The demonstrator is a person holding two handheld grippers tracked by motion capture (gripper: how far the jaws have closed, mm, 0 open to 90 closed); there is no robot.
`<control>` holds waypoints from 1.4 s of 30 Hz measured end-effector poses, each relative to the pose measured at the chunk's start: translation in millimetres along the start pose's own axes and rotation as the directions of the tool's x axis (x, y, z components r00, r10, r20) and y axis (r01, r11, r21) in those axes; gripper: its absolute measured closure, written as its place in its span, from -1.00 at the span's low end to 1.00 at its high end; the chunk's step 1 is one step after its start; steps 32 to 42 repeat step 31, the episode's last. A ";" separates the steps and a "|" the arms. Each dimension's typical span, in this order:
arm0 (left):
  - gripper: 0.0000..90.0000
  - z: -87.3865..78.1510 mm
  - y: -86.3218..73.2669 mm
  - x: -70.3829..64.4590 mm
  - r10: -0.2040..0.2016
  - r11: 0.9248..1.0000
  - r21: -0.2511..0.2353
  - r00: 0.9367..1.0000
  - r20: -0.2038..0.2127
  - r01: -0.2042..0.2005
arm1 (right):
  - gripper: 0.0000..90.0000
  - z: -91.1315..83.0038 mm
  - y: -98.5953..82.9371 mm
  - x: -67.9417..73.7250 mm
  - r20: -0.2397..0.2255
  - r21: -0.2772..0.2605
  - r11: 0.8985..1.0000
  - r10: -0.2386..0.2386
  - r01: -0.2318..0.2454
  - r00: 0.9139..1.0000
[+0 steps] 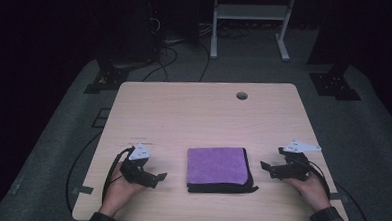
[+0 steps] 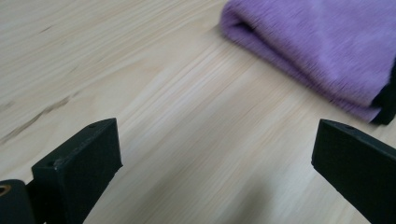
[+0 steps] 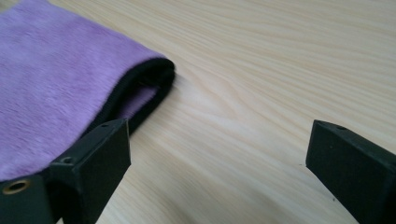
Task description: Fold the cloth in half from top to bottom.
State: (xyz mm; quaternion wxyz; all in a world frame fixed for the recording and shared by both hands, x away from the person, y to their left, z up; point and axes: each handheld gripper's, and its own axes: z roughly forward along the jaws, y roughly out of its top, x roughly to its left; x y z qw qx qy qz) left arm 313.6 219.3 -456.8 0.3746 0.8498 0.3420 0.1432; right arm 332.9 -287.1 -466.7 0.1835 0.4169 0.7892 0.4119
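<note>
1 folded purple cloth (image 1: pixel 216 165), 2 grippers – left gripper (image 1: pixel 157 179), right gripper (image 1: pixel 266 168) – open

fuzzy purple plush cloth (image 1: pixel 216 165) with black trim, smooth matt pale wood-grain table (image 1: pixel 184 115), matt black tool pads (image 2: pixel 81 156)

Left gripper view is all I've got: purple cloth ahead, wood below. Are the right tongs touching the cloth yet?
Observer: No. In the high view the right tongs sit just off the cloth's right edge, on bare table.
Operator: Are they open?
Observer: Yes, the right gripper view has their jaws spread wide with only wood between them.
Operator: What does that side of the cloth look like?
Observer: It has a black trim along the edge, with the folded layers gaping slightly.
Operator: And my own left tongs?
Observer: From above, the left tongs are short of the cloth's left edge, with a strip of table between.
</note>
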 end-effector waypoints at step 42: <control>-1.00 -4.2 -40.0 15.5 -0.006 0.999 0.031 0.999 -0.046 0.008 | -0.95 -15.1 -36.1 -26.2 0.100 0.129 0.991 0.022 -0.035 0.995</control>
